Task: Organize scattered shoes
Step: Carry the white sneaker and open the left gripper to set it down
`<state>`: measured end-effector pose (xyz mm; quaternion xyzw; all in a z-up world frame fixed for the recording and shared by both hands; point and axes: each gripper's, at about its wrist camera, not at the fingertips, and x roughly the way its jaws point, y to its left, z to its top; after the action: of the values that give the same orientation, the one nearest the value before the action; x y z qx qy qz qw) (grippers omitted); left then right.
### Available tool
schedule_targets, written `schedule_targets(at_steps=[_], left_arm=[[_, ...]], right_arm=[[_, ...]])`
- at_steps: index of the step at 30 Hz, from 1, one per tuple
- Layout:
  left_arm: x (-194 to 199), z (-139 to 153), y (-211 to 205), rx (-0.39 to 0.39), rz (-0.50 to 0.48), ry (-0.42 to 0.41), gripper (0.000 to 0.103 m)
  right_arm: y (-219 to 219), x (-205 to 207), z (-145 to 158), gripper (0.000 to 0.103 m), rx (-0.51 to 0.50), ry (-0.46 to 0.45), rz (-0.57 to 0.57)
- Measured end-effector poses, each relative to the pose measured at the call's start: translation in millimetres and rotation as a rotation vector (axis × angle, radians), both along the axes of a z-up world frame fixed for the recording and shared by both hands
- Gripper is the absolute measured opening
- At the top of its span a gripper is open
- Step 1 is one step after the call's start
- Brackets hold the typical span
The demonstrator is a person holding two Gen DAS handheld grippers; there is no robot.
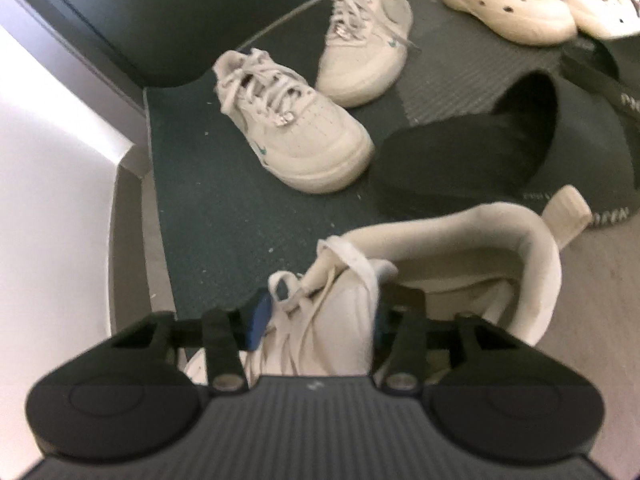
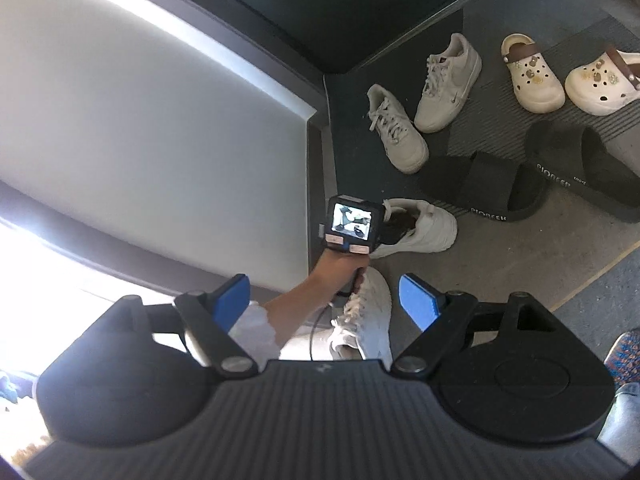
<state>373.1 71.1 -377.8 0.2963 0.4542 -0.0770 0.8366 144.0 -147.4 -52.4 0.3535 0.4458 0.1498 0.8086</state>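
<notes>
- White lace-up sneaker [image 1: 340, 320] at the near edge of the dark green floor mat [image 1: 224, 208], half on the mat, heel on the grey floor [image 2: 500, 264].
- Left gripper [image 1: 316, 320] clamped on its tongue and laces, blue pads pressing both sides; in the right wrist view this shoe [image 2: 420, 228] lies just past the handheld unit.
- Second white sneaker [image 2: 368, 320] on the grey floor beside the person's forearm [image 2: 304, 304], off the mat.
- Right gripper [image 2: 324, 304] hangs above that shoe, jaws wide apart, nothing between the pads.
- Pair of cream lace-up sneakers [image 1: 296, 128] near the mat's far left corner, toes angled together, not quite touching.
- Two black slide sandals [image 1: 500, 148] along the mat's near right edge, overlapping.
- Two cream clogs with brown straps [image 1: 512, 12] at the mat's far right.
</notes>
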Motion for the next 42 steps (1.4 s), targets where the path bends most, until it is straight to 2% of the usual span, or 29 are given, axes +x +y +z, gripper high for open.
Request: schedule_targets(at_steps=[4, 6, 13, 16, 19, 22, 25, 28, 31, 33, 34, 35, 40, 42], left_arm=[[-9.9, 8.8, 6.7, -0.021, 0.055, -0.013, 0.027], [-19.6, 25.0, 8.3, -0.060, 0.095, -0.026, 0.026], [-68.2, 69.6, -28.7, -0.055, -0.021, -0.045, 0.026], [-104.2, 81.5, -66.3, -0.044, -0.083, 0.024, 0.026], [-122.0, 81.3, -85.7, -0.052, -0.108, 0.071, 0.026], [-156.2, 65.9, -119.3, -0.082, -0.141, 0.153, 0.026], [-174.5, 49.4, -138.9, -0.091, -0.172, 0.192, 0.028], [-187.9, 39.2, -149.0, -0.083, -0.212, 0.195, 0.035], [-195.0, 39.0, -150.1, -0.096, -0.210, 0.201, 0.050], [-197.3, 47.5, -149.9, -0.118, -0.187, 0.217, 0.067], [-200.2, 60.3, -148.6, -0.155, -0.193, 0.225, 0.073], [-200.7, 61.7, -148.4, -0.155, -0.193, 0.224, 0.084], [-212.1, 120.7, -135.6, -0.201, -0.163, 0.213, 0.086], [-213.7, 176.1, -109.9, -0.262, -0.062, 0.219, 0.086]], right_arm=[[-8.9, -4.8, 6.5, 0.084, -0.007, -0.039, -0.069], [-13.7, -5.8, 8.5, 0.084, -0.007, -0.059, -0.095], [-24.3, -12.5, 14.0, 0.084, 0.013, -0.097, -0.122], [-23.6, -16.5, 17.8, 0.084, 0.029, -0.116, -0.108], [-25.8, -21.0, 22.4, 0.084, 0.029, -0.133, -0.112], [-32.6, -28.3, 25.7, 0.084, 0.042, -0.146, -0.125], [-40.2, -34.8, 26.0, 0.084, 0.047, -0.155, -0.134], [-49.1, -38.8, 26.2, 0.084, 0.041, -0.158, -0.147], [-58.8, -40.8, 26.2, 0.085, 0.042, -0.159, -0.173], [-64.6, -41.8, 28.1, 0.085, 0.047, -0.172, -0.184], [-65.4, -42.0, 28.8, 0.085, 0.047, -0.176, -0.184], [-66.4, -42.5, 29.6, 0.085, 0.046, -0.181, -0.184], [-71.2, -51.9, 35.2, 0.085, 0.065, -0.215, -0.158], [-71.3, -55.7, 38.2, 0.085, 0.051, -0.233, -0.151]])
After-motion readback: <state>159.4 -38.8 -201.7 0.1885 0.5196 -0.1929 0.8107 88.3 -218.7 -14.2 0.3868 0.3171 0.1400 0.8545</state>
